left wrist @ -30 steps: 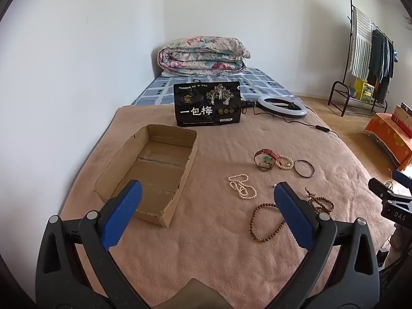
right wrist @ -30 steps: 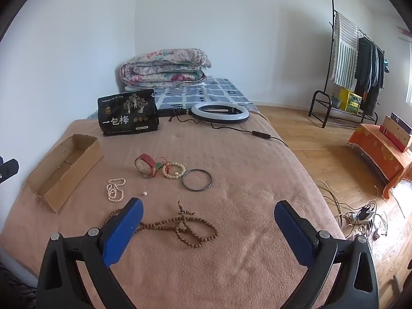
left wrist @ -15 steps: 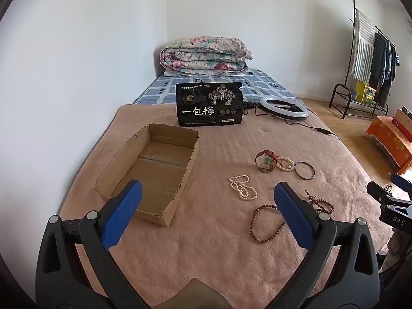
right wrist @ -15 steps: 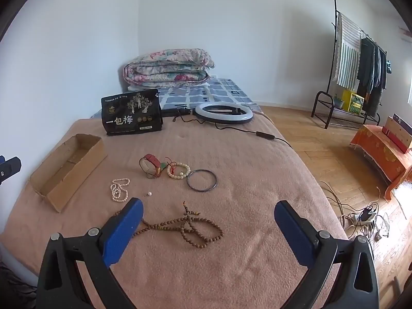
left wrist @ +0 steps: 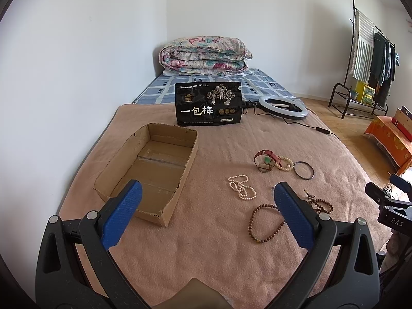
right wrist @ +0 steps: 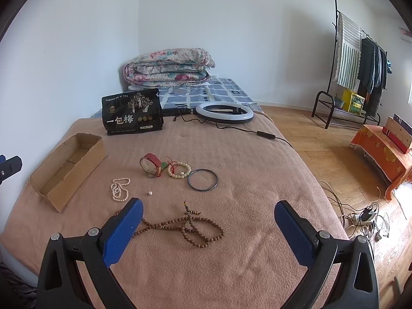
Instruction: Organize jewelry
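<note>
Jewelry lies spread on a pink blanket (right wrist: 231, 154): a white pearl strand (right wrist: 119, 189) (left wrist: 241, 186), a red-strapped watch (right wrist: 150, 164) (left wrist: 265, 158), a cream bead bracelet (right wrist: 179, 170) (left wrist: 284, 163), a dark bangle (right wrist: 202, 180) (left wrist: 303, 170), one loose pearl (right wrist: 150, 193) and a long brown bead necklace (right wrist: 190, 228) (left wrist: 262, 222). An empty cardboard box (left wrist: 152, 170) (right wrist: 68, 168) sits to the left. My left gripper (left wrist: 206, 211) is open, hovering between box and beads. My right gripper (right wrist: 208, 228) is open above the brown necklace, holding nothing.
A black snack bag (left wrist: 208, 104) stands upright behind the box. A ring light (right wrist: 223, 113) with its cable lies at the back, before a folded quilt (left wrist: 203, 55). Right of the bed are wooden floor, a clothes rack (right wrist: 360, 59) and loose cables (right wrist: 365, 219).
Both grippers have drifted slightly back and to the left, so the jewelry sits a little farther ahead. Nothing was picked up; jaws stay open.
</note>
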